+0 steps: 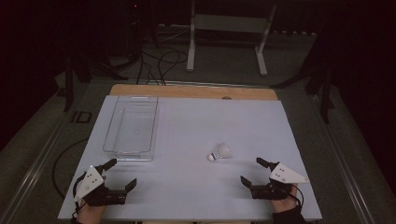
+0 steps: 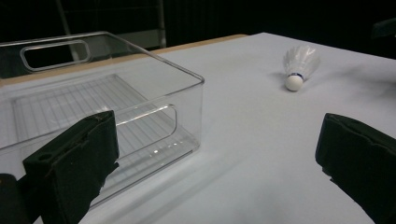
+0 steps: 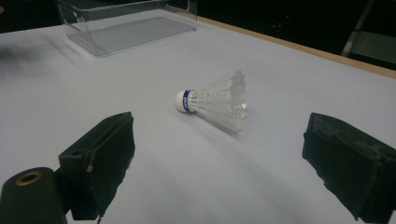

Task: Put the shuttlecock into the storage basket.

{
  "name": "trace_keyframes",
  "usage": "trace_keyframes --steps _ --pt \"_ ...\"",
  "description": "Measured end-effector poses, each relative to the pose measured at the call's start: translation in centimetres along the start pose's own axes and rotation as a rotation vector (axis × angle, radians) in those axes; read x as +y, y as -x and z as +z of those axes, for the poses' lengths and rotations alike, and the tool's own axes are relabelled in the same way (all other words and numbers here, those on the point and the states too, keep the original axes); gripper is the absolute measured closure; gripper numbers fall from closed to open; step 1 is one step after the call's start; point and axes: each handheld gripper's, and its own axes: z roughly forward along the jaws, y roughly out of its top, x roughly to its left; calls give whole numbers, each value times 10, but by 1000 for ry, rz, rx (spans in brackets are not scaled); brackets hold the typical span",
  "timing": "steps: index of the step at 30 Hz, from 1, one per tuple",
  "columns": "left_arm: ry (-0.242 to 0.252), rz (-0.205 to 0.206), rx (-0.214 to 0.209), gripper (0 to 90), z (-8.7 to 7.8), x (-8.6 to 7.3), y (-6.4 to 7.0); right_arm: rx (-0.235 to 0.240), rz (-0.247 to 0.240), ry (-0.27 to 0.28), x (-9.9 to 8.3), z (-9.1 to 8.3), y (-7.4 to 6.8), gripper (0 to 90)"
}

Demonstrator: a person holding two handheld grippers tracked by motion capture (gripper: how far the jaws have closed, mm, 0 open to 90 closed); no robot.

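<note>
A white shuttlecock (image 1: 220, 152) lies on its side on the matte white table top (image 1: 196, 186), cork nose toward the person and feathered skirt pointing away, well apart from the clear plastic bin (image 1: 131, 128) that stands empty toward the far left. The right gripper (image 1: 256, 171) rests near the table's front edge, close to the shuttlecock, its two black padded jaws spread wide with nothing between them; the left gripper (image 1: 118, 173) sits just in front of the bin's near wall, equally wide open and holding nothing. In the right gripper view the shuttlecock (image 3: 215, 100) shows a rounded cork nose ringed by a blue band and a flared, ribbed skirt of thin vanes. It is likely very light and prone to roll or skid on the smooth surface. The skirt looks fragile and springy — a hard squeeze there could crush it — so the firmer nose, or the narrow neck just behind the band, seems the sounder place to close the jaws. The bin is rigid, glossy and transparent, with a ridged floor and cut-out handles (image 2: 55, 53).
</note>
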Motion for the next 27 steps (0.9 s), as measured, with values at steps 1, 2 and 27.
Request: trace_keyframes --steps 1,2,27 --pt "-2 1 -1 0 0 0 0 -3 -2 -4 0 0 0 89" --pt "-2 3 -1 0 0 0 0 -4 -2 -5 0 0 0 89" --pt "-97 12 -87 0 -4 40 1 5 4 -3 1 -1 -1 90"
